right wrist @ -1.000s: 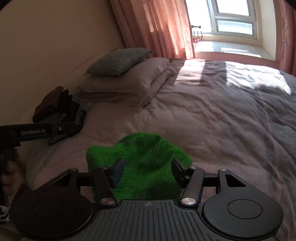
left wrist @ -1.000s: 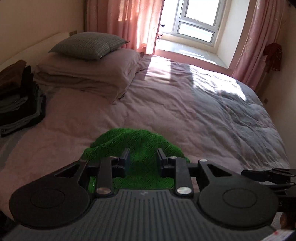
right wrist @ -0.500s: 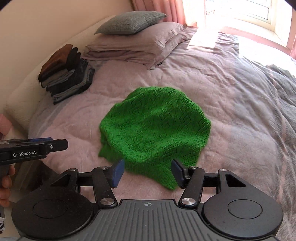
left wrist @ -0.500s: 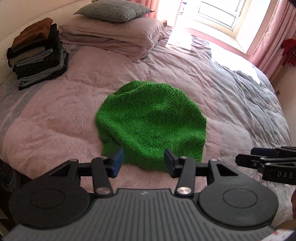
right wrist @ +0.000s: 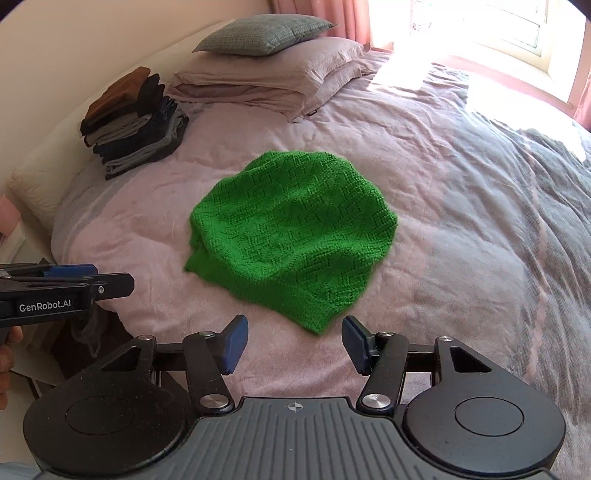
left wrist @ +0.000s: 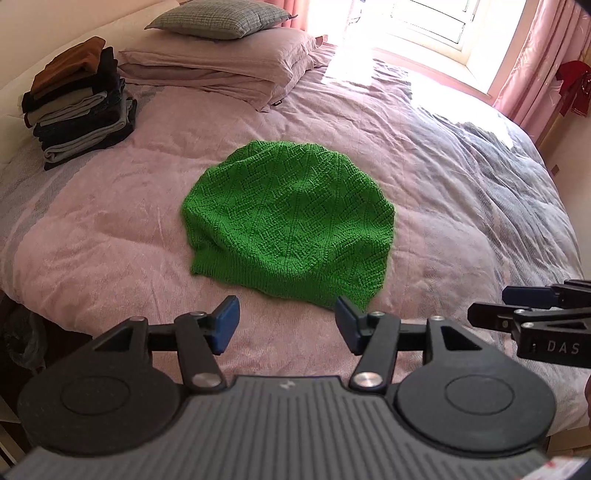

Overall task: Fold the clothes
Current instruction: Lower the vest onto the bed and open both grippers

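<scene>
Blown-out glare from the window [left wrist: 424,22], sharp focus, fisheye bending at edges

bed [left wrist: 461,206] — pink quilt | window [left wrist: 424,22] — sunlit | pink curtains [left wrist: 524,55]

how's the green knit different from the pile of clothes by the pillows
The green knit is one bright garment lying alone mid-bed, in a low rounded shape; the pile of clothes is several dark, grey and brown pieces stacked high near the bed's edge. The knit shows an open zigzag texture; the pile shows only layered folded edges. Both rest on the pink bedspread, untouched by either gripper.
</scene>
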Demonstrator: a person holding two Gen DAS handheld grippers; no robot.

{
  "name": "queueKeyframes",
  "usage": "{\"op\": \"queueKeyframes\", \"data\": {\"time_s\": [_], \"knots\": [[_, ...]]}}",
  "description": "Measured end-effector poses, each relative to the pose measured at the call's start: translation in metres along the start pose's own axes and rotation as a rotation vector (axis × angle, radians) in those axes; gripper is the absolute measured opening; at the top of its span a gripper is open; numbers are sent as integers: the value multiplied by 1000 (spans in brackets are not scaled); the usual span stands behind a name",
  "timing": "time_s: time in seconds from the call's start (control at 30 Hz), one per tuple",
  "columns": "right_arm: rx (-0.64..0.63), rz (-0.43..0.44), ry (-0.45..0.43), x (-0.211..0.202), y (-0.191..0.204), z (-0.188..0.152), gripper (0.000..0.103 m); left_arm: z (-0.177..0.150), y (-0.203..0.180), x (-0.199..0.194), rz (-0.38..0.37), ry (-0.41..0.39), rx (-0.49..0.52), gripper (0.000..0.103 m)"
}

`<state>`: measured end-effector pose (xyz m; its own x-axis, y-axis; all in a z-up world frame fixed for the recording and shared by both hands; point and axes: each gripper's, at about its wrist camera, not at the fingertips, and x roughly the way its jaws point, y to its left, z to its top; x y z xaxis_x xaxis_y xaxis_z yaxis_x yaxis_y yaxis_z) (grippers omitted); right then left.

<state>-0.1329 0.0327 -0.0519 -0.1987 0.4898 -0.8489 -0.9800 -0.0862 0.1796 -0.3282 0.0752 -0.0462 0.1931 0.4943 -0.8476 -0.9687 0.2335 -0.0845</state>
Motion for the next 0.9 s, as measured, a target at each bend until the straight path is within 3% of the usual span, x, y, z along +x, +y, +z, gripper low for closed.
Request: {"op": "queueKeyframes", "data": {"time_s": [0.47,0.7,0.9], "knots": [[-38,41,-19,-13,0,-13,53,-15,-13,-17,28,-19,0,59],[-41,42,-13,3,11,1,53,-1,5,-3,17,-4,3,59],[4,19,-16,29,29,28,54,31,36,20,-21,13,54,59]]}}
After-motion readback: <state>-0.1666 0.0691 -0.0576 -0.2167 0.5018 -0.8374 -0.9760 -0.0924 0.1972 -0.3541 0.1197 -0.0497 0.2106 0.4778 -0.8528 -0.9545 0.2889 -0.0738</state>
